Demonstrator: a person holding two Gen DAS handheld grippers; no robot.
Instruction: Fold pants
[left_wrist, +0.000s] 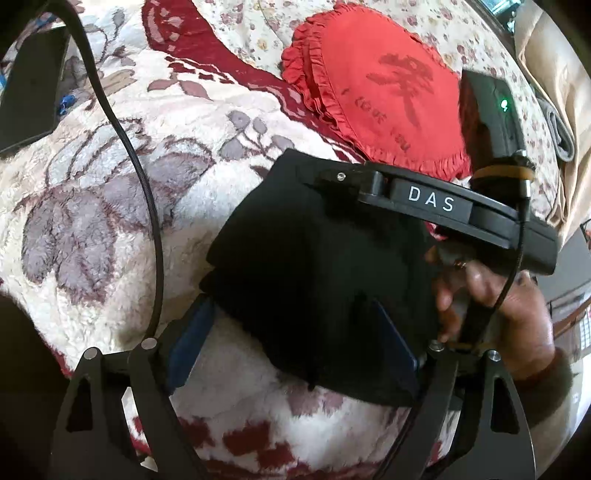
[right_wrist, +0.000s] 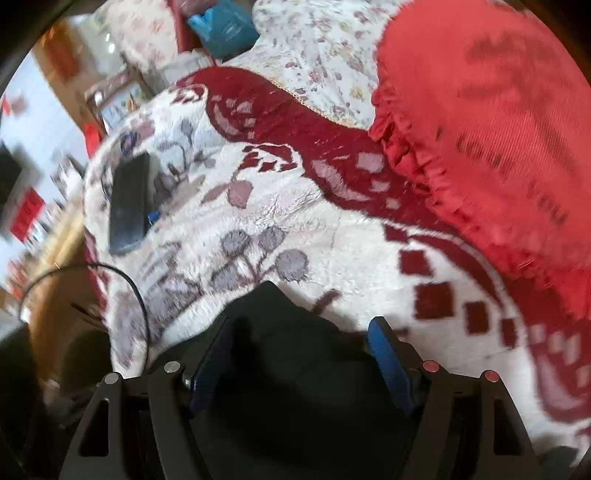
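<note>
Floral blanket (left_wrist: 110, 206), black pants (left_wrist: 325, 258) folded on it.
Left gripper (left_wrist: 295, 343) and right gripper (right_wrist: 299, 358): jaws apart, straddling pants, not clamped.

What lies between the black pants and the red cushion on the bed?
In the right wrist view, only the floral fleece blanket with its dark red border band separates the black pants from the red cushion; no loose object lies there.

1. The left gripper (left_wrist: 291, 343) pointed steeply downward, its blue-padded jaws spread wide and pressing on nothing.
2. The right gripper (right_wrist: 299, 365) also angled down, its jaws parted, black fabric lying loose between them.
3. A hand (left_wrist: 495, 306) in a fuzzy sleeve gripped the right gripper's handle.
</note>
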